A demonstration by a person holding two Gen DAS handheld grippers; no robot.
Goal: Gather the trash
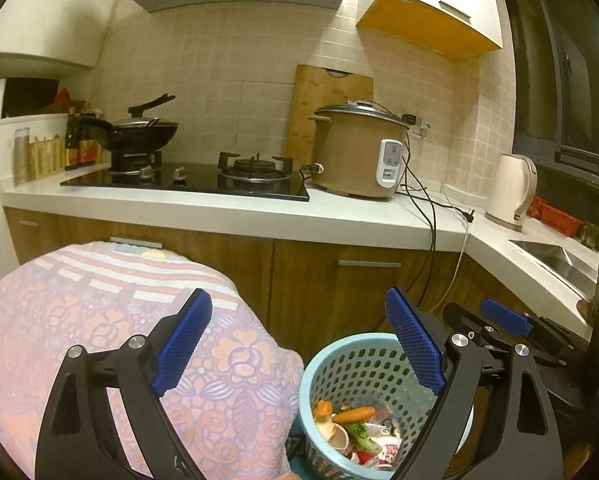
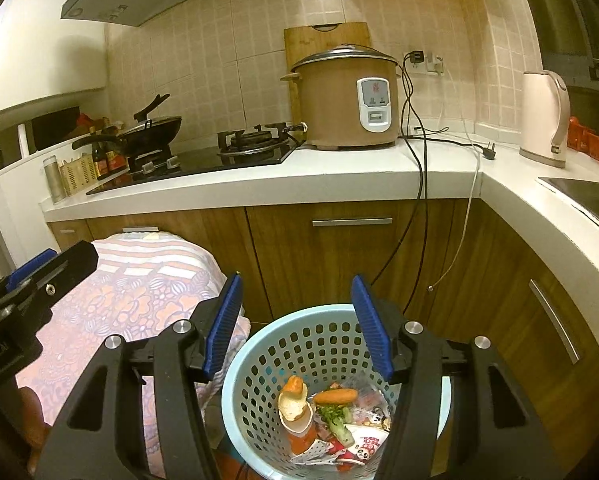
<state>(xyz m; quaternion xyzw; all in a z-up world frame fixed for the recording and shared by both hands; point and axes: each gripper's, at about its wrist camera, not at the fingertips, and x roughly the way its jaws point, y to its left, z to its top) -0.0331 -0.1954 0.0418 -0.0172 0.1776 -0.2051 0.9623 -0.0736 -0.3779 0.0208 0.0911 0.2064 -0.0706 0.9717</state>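
At the far left a cloth with a floral print is seen, draped over a rounded surface whose nature cannot be told. No loose trash is visible on it. Above the cloth the left gripper is held with its jaws spread wide and nothing between them. Just right of the cloth, on the floor, stands the basket, a pale blue perforated bin. The trash is already gathered at its bottom: a carrot, orange peel, a green stalk, a paper cup and printed wrappers. The right gripper is poised over the basket, its jaws likewise apart and empty, so the collecting is judged largely done. Behind, a counter carries a rice cooker and, further right, a kettle; cords are draped down the cabinet front near the basket.

Several risks are judged from here. The light basket could be tipped and its contents spilled if a finger were caught on the rim during a descent or lift. The hanging cords could be snagged if the right gripper were swung outward, and the cooker dragged. The cloth could be pulled along if it were brushed by the left fingers.
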